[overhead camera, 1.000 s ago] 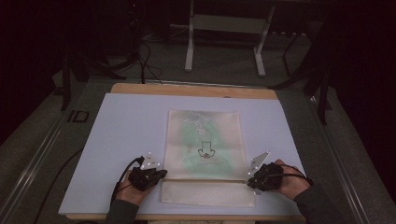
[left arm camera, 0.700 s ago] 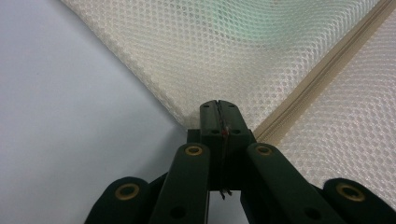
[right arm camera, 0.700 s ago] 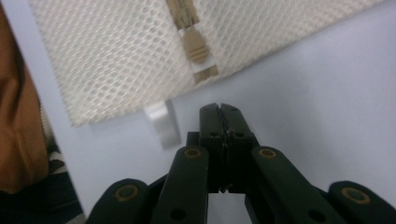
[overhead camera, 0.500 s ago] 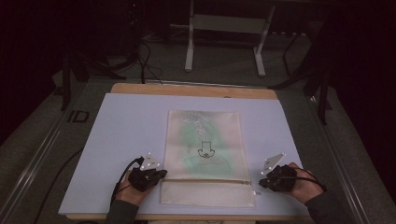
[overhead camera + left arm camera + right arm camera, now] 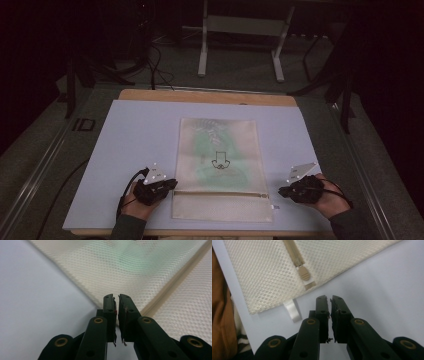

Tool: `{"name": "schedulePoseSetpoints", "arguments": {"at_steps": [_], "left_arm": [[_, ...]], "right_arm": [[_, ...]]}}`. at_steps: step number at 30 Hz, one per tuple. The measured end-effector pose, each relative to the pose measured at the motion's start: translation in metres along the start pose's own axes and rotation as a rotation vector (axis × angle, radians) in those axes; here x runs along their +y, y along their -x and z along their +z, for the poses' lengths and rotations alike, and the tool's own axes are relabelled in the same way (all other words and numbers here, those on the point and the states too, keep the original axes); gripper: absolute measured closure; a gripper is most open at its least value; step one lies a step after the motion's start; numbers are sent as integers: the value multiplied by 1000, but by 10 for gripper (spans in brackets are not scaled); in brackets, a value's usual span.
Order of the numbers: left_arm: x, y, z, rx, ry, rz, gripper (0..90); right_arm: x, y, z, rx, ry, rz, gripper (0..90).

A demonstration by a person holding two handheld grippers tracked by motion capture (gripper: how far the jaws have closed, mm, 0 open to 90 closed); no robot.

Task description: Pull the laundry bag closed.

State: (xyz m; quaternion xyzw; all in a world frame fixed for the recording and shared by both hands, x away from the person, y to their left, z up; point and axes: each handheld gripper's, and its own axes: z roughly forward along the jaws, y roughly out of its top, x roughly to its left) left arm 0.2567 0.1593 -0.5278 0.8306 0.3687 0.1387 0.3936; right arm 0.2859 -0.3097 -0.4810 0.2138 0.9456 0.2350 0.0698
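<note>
A cream mesh zip bag (image 5: 218,150) lies flat on the pale mat (image 5: 135,135), with green cloth and a small black drawing showing through it. Its zipper (image 5: 220,192) runs across near the front edge. My left gripper (image 5: 172,186) rests at the bag's left edge by the zipper end. In the left gripper view its jaws (image 5: 116,297) have just been opening to a narrow slit, with nothing between them and the mesh (image 5: 130,267) just beyond. My right gripper (image 5: 281,191) lies right of the bag. Its jaws (image 5: 329,298) have just eased open a hair, empty, short of the zipper pull (image 5: 303,273).
The mat covers a wooden table (image 5: 200,96). A small white tab (image 5: 292,310) sticks out of the bag's corner. Cables and a white metal stand (image 5: 240,30) are on the dark floor beyond the table. A brown sleeve (image 5: 219,315) shows at the near edge.
My right gripper has slid to the right, away from the bag's right edge. The left gripper stayed at the bag's left edge. The bag has not moved.
</note>
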Motion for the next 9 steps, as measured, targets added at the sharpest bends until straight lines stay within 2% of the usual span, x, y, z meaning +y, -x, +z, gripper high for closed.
{"name": "schedulePoseSetpoints", "arguments": {"at_steps": [5,9], "left_arm": [[-3,-7,-2,29,-3,-31,828],[-5,-14,-4,80,-15,-77,824]], "right_arm": [[-10,2,1,-9,42,44,830],[-20,0,8,-2,81,69,816]]}}
